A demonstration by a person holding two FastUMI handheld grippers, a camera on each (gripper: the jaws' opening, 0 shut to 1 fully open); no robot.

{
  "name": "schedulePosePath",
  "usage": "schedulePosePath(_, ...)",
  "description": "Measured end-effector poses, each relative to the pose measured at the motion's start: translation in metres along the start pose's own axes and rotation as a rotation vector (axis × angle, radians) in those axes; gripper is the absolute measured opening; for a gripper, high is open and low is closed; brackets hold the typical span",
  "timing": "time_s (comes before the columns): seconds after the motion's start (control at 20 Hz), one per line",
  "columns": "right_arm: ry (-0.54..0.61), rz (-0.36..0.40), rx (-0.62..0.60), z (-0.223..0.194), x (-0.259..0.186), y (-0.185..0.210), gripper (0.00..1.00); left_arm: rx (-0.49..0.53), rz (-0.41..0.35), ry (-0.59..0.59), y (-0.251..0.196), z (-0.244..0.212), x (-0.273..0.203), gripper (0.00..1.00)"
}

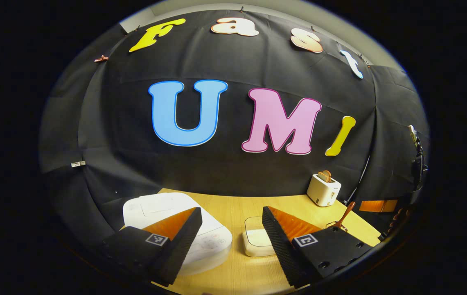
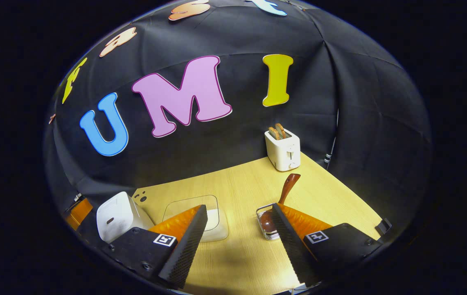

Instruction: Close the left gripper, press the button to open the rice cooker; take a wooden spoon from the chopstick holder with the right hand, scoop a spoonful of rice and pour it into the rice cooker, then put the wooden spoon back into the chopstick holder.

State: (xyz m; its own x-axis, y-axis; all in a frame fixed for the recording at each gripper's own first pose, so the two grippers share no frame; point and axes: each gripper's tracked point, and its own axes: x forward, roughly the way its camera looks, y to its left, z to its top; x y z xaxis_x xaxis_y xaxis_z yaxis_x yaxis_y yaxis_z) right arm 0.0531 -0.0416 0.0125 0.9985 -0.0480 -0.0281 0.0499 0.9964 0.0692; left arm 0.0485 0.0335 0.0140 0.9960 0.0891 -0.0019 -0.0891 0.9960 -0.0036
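both sets of jaws stand wide apart with nothing between them. the left gripper [image 1: 232,241] hangs low over the table [image 1: 233,205], its jaws to either side of the rice container [image 1: 258,242], with the closed rice cooker [image 1: 176,227] just under its left jaw; the button panel sits on the cooker's near face, partly hidden behind that jaw. the right gripper [image 2: 239,241] hovers with its right jaw just in front of the chopstick holder [image 2: 267,223], where the wooden spoon [image 2: 286,190] stands bowl down, handle leaning up and away.

the spoon looks light, stiff and smooth, likely a bit slick between flat pads, so mid-handle above the holder rim seems the place to pinch it. the holder looks like clear, thin material that could tip if the spoon is dragged sideways; lifting straight along the handle would be safer. the cooker looks heavy enough to stay put under a press.

bare table lies between holder, container and toaster [image 2: 283,149]. the table's right edge runs near the holder, and the cloth wall closes in behind.
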Motion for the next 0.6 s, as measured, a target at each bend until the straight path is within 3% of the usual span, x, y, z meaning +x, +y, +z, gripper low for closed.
schedulePosePath(0.15, 0.007, 0.011, 0.003, -0.001, 0.004, 0.002, 0.98, 0.003, 0.013, -0.009, 0.009, 0.006, 0.004, 0.92)
schedulePosePath(0.35, 0.014, 0.025, 0.004, -0.003, 0.007, 0.005, 0.98, 0.025, 0.047, -0.018, 0.025, 0.013, 0.008, 0.76)
schedulePosePath(0.4, 0.018, 0.028, 0.005, -0.004, 0.009, 0.006, 0.98, 0.024, 0.052, -0.014, 0.028, 0.013, 0.009, 0.66)
schedulePosePath(0.45, 0.020, 0.030, 0.006, -0.004, 0.009, 0.005, 0.98, 0.025, 0.060, -0.007, 0.031, 0.013, 0.010, 0.65)
schedulePosePath(0.6, 0.026, 0.038, 0.007, -0.006, 0.011, 0.007, 0.98, 0.022, 0.094, 0.015, 0.042, 0.011, 0.015, 0.34)
